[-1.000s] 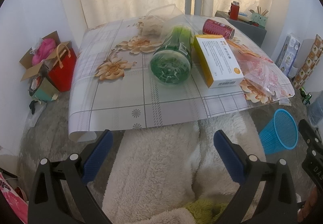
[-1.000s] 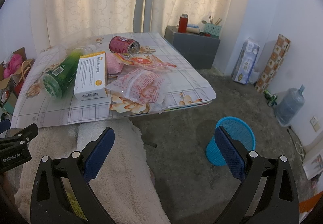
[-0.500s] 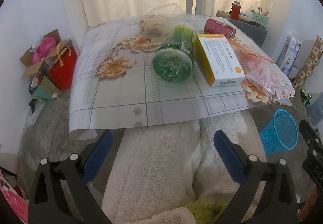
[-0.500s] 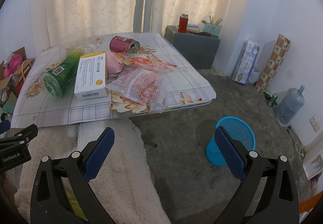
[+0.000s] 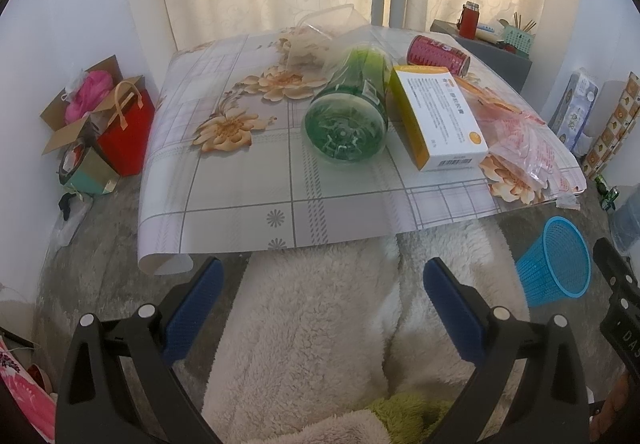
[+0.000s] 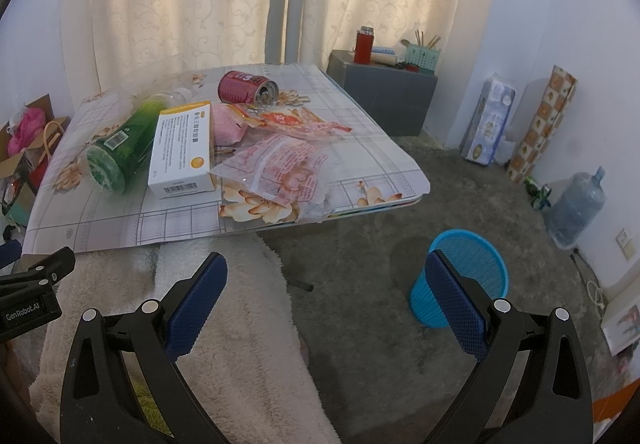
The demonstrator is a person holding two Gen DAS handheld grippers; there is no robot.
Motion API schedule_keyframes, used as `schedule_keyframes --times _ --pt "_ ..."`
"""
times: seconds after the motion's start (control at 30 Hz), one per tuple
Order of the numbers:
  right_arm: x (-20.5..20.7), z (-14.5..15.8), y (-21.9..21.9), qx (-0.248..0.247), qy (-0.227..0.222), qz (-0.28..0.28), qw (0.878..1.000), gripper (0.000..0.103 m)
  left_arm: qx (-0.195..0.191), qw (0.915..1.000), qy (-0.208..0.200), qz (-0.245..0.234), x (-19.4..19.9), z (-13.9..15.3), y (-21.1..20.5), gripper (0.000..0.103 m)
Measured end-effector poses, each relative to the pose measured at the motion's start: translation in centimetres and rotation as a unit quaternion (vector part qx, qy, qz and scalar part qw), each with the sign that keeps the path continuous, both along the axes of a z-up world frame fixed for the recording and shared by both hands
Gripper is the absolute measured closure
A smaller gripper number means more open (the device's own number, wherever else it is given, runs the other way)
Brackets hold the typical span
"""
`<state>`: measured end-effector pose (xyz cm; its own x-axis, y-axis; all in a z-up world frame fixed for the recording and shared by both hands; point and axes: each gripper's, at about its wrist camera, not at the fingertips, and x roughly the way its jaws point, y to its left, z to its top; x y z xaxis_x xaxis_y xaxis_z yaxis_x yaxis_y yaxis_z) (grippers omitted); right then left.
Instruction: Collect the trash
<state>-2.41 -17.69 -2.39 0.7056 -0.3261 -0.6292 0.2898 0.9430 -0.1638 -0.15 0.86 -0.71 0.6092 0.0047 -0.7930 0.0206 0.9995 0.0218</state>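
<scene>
Low table (image 5: 248,180) with floral cloth, curtains behind. Trash on it: green bottle (image 5: 348,120) on its side, white-and-yellow box (image 5: 438,116) touching it, red can (image 6: 247,87) beyond, crinkled wrappers (image 6: 280,168) near right edge. Blue basket (image 6: 460,276) on floor, well apart. Left gripper (image 5: 320,296) and right gripper (image 6: 326,292) both spread wide, empty, short of the table.

Red gift bag (image 5: 127,132) standing by the wall, red flask (image 6: 363,45) sitting on the grey cabinet (image 6: 384,96), water jug (image 6: 576,204) resting on carpet.
</scene>
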Motion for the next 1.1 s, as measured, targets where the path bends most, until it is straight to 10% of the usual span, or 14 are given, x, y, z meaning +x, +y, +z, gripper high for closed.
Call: schedule_keyframes --times 0.67,1.1 --pt "3.1 2.0 -0.5 0.029 -0.042 0.046 0.998 0.008 -0.04 0.9989 -0.022 -0.012 2.4 0.7 2.2 0.005" --pt "6.7 3.6 -0.3 0.103 -0.091 0.15 0.979 0.008 -0.157 0.9828 -0.091 -0.035 8.5 4.0 5.1 0.005"
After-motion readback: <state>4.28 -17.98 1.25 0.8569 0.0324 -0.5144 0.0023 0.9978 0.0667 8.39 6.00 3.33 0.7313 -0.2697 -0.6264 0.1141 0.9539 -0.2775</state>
